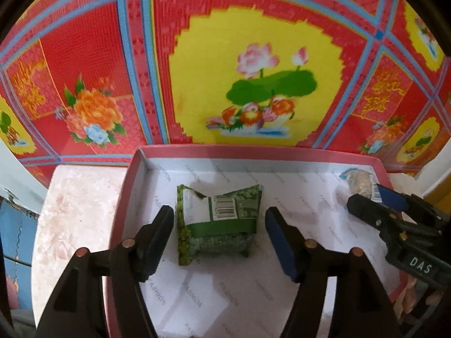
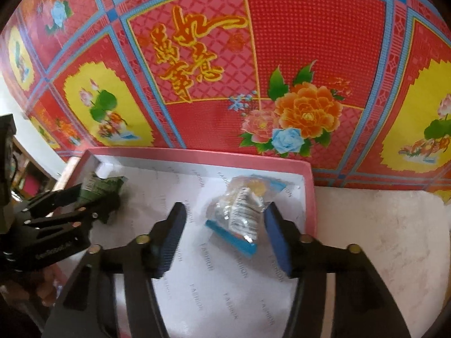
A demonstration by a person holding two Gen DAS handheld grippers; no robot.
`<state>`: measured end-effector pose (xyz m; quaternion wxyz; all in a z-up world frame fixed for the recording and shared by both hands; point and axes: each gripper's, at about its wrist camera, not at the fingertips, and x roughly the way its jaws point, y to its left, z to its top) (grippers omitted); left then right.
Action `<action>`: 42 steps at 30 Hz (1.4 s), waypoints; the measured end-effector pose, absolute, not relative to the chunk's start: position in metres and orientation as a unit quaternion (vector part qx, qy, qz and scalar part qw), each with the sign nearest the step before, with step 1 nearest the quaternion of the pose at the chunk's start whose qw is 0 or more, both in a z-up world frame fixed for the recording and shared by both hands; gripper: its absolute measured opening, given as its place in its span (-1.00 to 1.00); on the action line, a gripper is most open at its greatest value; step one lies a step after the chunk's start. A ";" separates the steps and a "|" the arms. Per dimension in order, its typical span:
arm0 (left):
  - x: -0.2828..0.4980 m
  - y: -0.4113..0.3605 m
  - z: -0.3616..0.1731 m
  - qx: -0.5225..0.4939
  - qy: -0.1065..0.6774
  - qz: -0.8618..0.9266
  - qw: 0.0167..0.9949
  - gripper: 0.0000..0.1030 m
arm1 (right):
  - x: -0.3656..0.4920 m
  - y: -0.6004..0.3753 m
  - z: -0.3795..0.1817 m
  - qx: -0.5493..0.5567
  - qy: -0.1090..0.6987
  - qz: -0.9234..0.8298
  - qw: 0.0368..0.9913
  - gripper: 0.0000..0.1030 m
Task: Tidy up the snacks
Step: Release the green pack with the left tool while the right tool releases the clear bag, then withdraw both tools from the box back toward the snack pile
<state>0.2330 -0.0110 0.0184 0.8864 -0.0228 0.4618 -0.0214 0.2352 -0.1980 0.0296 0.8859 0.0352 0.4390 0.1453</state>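
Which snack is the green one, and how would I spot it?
Find the pink-rimmed box against the red floral mat. The green packet lies inside between open black fingers; its white barcode label and solid colour separate it from the clear, blue-edged packet.

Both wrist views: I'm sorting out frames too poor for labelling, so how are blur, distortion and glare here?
Left wrist view: strong fisheye bowing of the patterned mat, soft but readable, barcode on the green snack packet legible. Right wrist view: same bowing, slightly blurrier; the clear snack packet shows glare, its print smeared, and the pink box rim curves.
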 end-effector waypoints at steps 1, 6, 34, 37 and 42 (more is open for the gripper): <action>0.231 -0.011 0.022 -0.019 0.458 -0.024 0.889 0.42 | 0.234 -0.198 0.031 0.034 0.438 0.144 0.887 0.37; 0.220 -0.012 0.040 -0.011 0.444 -0.032 0.895 0.43 | 0.222 -0.200 0.041 0.032 0.430 0.142 0.891 0.41; 0.117 -0.016 0.086 -0.003 0.443 -0.051 0.895 0.43 | 0.110 -0.199 0.082 0.024 0.403 0.162 0.901 0.42; 0.110 -0.015 0.084 0.000 0.446 -0.048 0.894 0.43 | 0.101 -0.200 0.080 0.025 0.405 0.161 0.899 0.42; 0.100 -0.010 0.081 -0.004 0.452 -0.044 0.891 0.43 | 0.090 -0.202 0.076 0.034 0.414 0.158 0.896 0.42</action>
